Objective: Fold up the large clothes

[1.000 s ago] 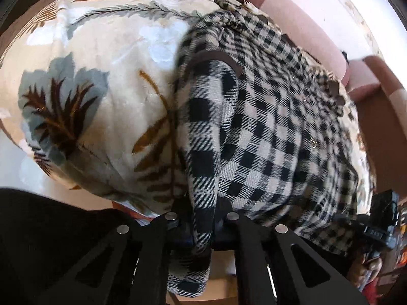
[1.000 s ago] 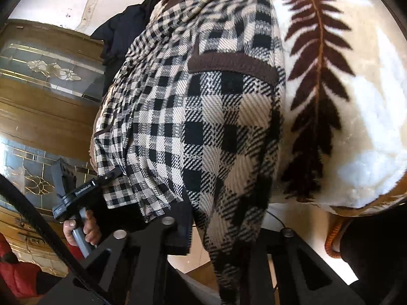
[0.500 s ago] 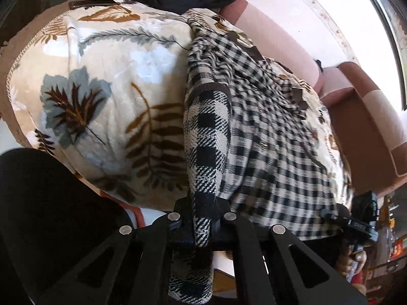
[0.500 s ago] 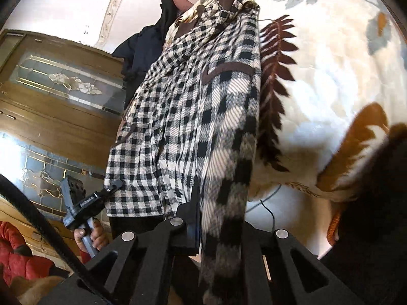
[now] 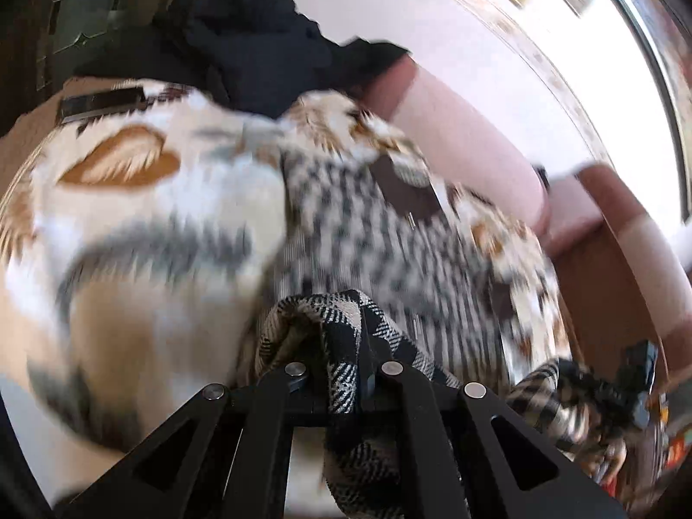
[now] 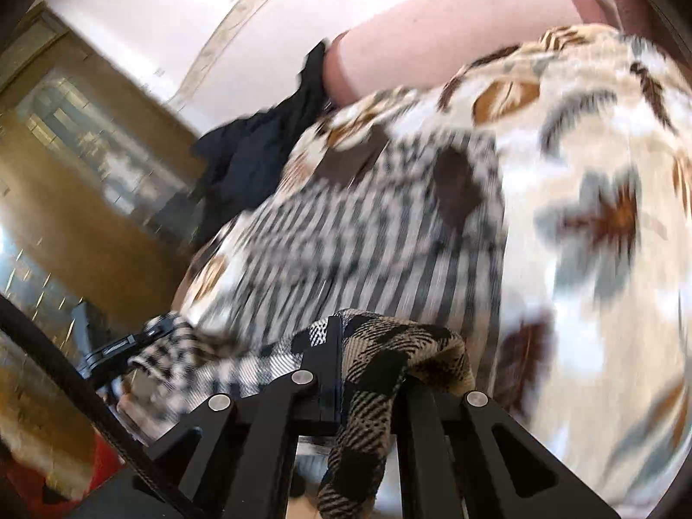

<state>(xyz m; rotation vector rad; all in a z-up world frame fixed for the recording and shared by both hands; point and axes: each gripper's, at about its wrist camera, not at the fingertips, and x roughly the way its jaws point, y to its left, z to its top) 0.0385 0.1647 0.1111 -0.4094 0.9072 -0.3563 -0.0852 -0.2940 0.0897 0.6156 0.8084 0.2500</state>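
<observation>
Left wrist view: the left hand-held gripper (image 5: 341, 374), black w/ two fingers, is clamped on a bunched fold of the black-and-cream checked woven garment (image 5: 346, 324); the cloth humps up over the fingertips and a tail hangs down between the fingers. Beyond it, the rest of the garment lies blurred across a cream plush blanket w/ brown and grey leaf print (image 5: 142, 199), which covers a pink-and-brown upholstered sofa (image 5: 467, 138). A dark navy-black piece of clothing (image 5: 259, 56) is heaped at the blanket's far end, against the sofa back. At lower right the right hand-held gripper (image 5: 623, 385) shows, blurred, w/ checked cloth at its tips.

Right wrist view: the right hand-held gripper (image 6: 359, 372) is closed on another fold of the same checked garment (image 6: 389, 346), fabric draped over the right finger and trailing down between the two. The garment's body stretches away over the leaf-print blanket (image 6: 605, 216), brown trim patches visible on it. Sofa back (image 6: 432, 43) at top, dark clothing (image 6: 259, 151) at its left end. A brown wooden cabinet w/ glass panels (image 6: 86, 164) stands at left. The left hand-held gripper (image 6: 125, 348) sits low left, holding the garment's other corner; heavy blur.
</observation>
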